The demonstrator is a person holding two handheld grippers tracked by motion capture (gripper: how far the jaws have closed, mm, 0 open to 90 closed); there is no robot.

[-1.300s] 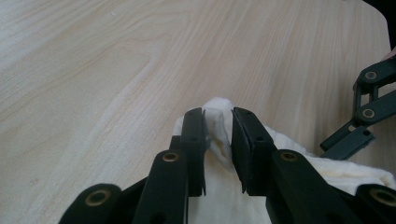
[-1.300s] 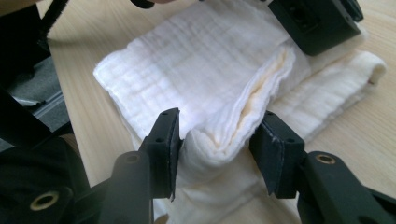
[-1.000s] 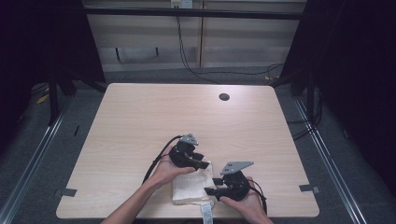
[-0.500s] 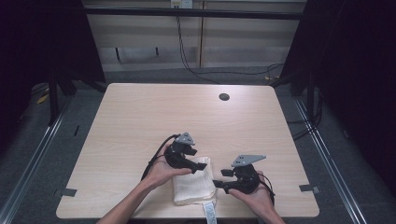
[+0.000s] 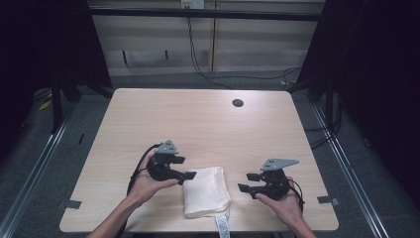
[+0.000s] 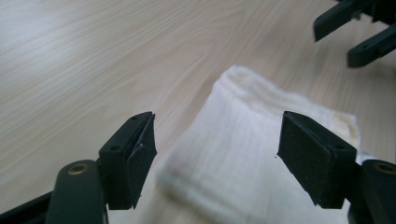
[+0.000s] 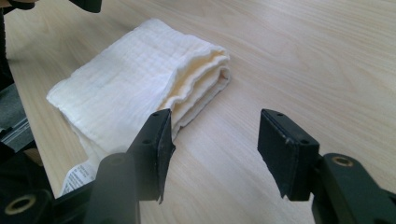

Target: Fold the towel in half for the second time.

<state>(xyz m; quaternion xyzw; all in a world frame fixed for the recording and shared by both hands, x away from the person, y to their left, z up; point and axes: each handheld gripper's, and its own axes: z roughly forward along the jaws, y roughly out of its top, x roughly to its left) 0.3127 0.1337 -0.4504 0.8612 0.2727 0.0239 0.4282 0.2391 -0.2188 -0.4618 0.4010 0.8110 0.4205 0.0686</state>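
Two open grippers flank a folded white cloth (image 5: 206, 191) near the table's (image 5: 198, 124) front edge. The left gripper (image 5: 187, 167), jaws just opened and empty, hangs beside its left edge; the right gripper (image 5: 246, 182) stands farther off. The cloth's long axis runs front to back.

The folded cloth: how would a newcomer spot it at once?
Start at the pale wooden table and go to its near edge, between the two grippers. The folded cloth lies there, cream-white, its label overhanging the edge; nothing else soft is on the table.

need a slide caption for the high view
Folded white cloth at the table's near edge, with the open left gripper and right gripper on either side.
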